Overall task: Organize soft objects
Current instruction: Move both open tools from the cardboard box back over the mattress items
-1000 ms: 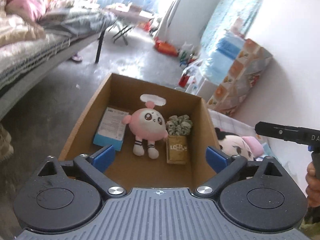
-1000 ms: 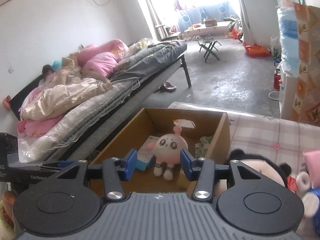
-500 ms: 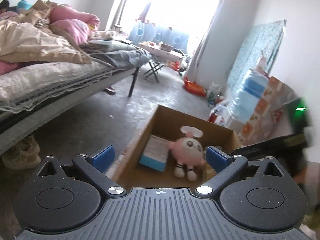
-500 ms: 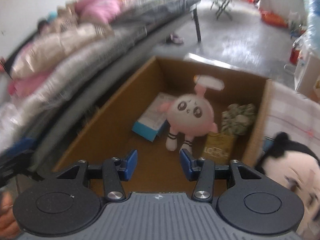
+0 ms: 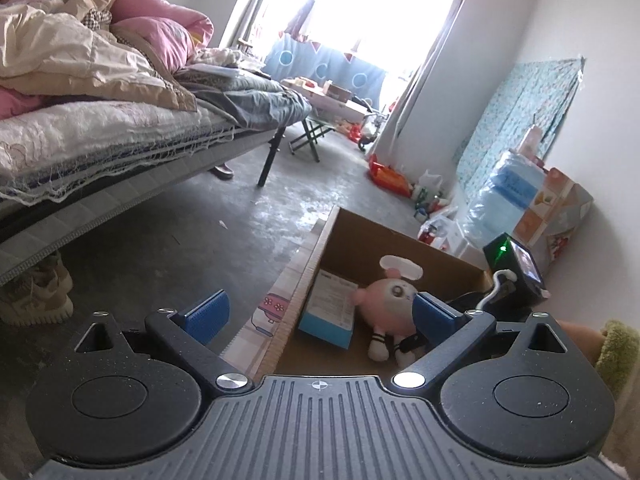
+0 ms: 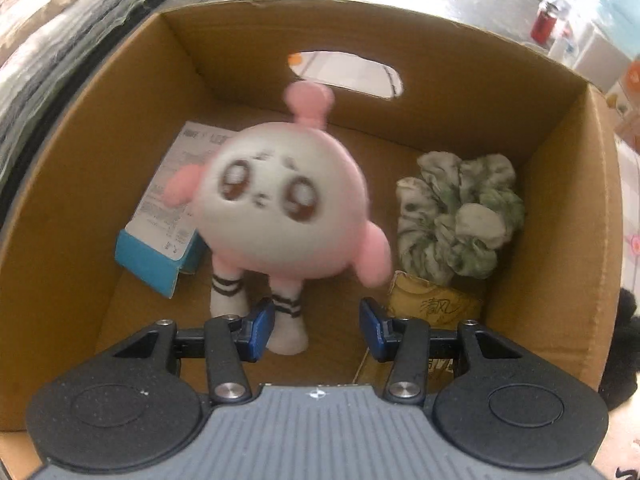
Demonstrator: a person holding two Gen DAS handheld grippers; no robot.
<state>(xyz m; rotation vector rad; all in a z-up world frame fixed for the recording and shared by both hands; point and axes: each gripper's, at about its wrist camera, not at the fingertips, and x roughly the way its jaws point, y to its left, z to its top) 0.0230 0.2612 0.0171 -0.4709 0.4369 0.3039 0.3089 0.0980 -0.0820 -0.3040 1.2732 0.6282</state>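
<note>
A cardboard box (image 6: 560,128) holds a pink round plush doll (image 6: 280,216), a green-white scrunchie (image 6: 460,216), a blue-white carton (image 6: 160,236) and a yellow tissue pack (image 6: 432,308). My right gripper (image 6: 316,324) is open and empty, lowered inside the box just in front of the doll's legs. My left gripper (image 5: 320,316) is open and empty, held back at the box's left edge (image 5: 308,276); the doll (image 5: 388,304) and carton (image 5: 328,312) show between its fingers. The right gripper's body (image 5: 512,276) shows at the right in the left wrist view.
A bed with piled bedding (image 5: 100,92) stands at the left over a grey concrete floor (image 5: 200,232). A black-haired plush (image 6: 624,344) lies right of the box. Bags and bottles (image 5: 520,200) line the right wall. Shoes (image 5: 36,296) sit under the bed.
My right gripper has dropped down into the box toward the pink doll. My left gripper has pulled back and swung left, away from the box.
</note>
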